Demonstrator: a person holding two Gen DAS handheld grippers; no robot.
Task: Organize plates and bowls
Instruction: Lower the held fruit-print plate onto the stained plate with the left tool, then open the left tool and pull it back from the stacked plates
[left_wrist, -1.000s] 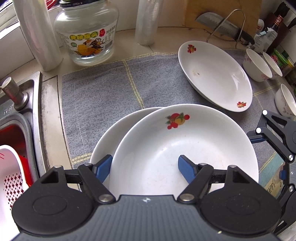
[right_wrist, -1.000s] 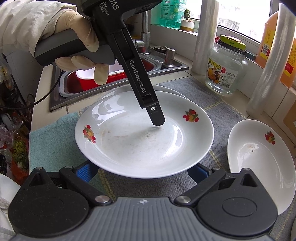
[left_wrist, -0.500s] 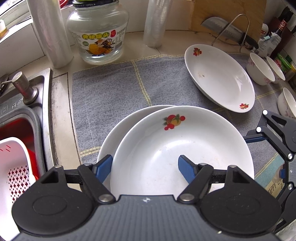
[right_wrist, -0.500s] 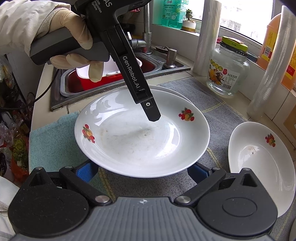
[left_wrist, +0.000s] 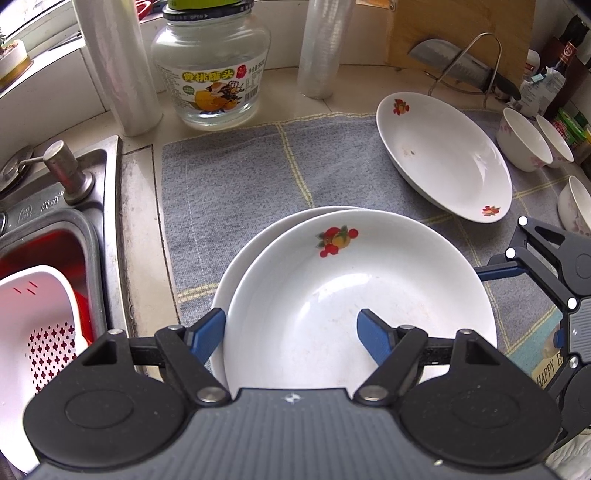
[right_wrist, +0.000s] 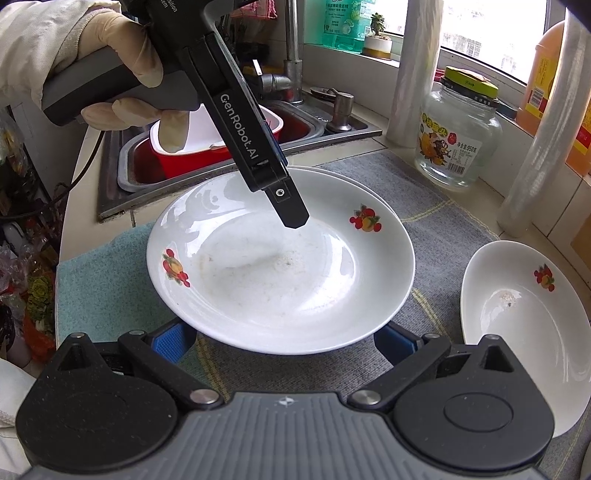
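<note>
Two white plates with fruit motifs lie stacked on the grey cloth (left_wrist: 240, 177); the top plate (left_wrist: 354, 295) (right_wrist: 280, 266) sits a little off-centre on the lower plate (left_wrist: 236, 273). My left gripper (left_wrist: 291, 332) hovers over the stack's near-left rim, jaws opening. One pad is outside the top plate's rim and one inside, neither pressing. In the right wrist view its finger (right_wrist: 291, 212) hangs just above the plate. My right gripper (right_wrist: 280, 341) (left_wrist: 517, 266) stands open and low at the plate's near edge. A third plate (left_wrist: 443, 158) (right_wrist: 524, 314) lies apart.
Three small bowls (left_wrist: 522, 140) stand at the far right. A glass jar (left_wrist: 212, 74) (right_wrist: 458, 136) and plastic-wrap rolls (left_wrist: 118, 66) line the back. The sink (left_wrist: 55, 221) holds a red basin with a white colander (left_wrist: 33, 325). A knife rests on a wire rack (left_wrist: 461, 70).
The left gripper's finger has risen off the plate's well and drawn back toward the sink. The top plate has settled slightly. The right gripper has kept still.
</note>
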